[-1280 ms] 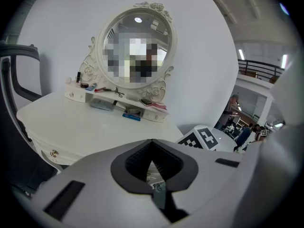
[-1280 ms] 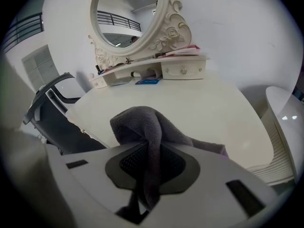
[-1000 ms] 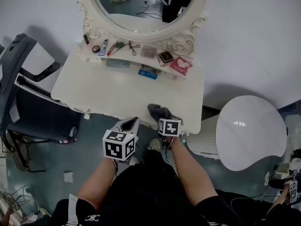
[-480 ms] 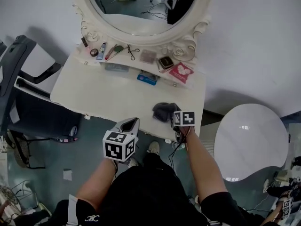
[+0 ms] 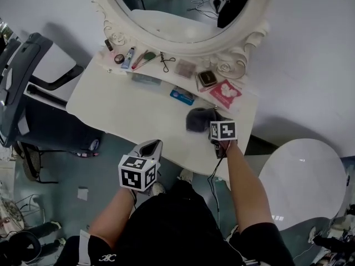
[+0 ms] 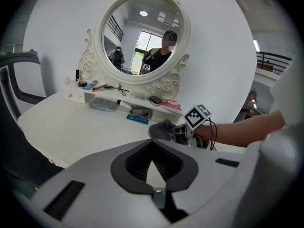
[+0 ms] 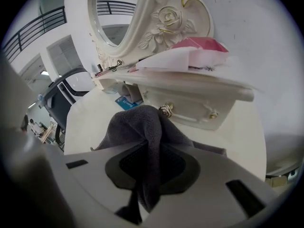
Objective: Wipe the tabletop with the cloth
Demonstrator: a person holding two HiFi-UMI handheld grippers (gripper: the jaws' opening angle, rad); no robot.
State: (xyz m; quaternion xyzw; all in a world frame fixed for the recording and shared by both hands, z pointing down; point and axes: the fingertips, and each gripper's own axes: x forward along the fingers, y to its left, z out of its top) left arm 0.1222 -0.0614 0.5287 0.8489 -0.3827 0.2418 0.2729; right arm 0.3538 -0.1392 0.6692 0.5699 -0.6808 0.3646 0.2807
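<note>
The right tongs pinch a bunched dark grey terry cloth. Its folds are caught between the pads, and its loose bulk rests on the white vanity surface, right of centre in the head view and just in front of the raised back shelf. Gripped this way, the cloth can probably be dragged flat across the top. The left tongs, tips pressed together on nothing, hover at the near edge at lower centre, seemingly held out of the wiping path. A flat blue packet lies on the surface just before the shelf. A pink packet and small cosmetics sit on the shelf under the ornate cream oval mirror. A dark chair stands at left and a white round seat at lower right, on a grey-green floor.
</note>
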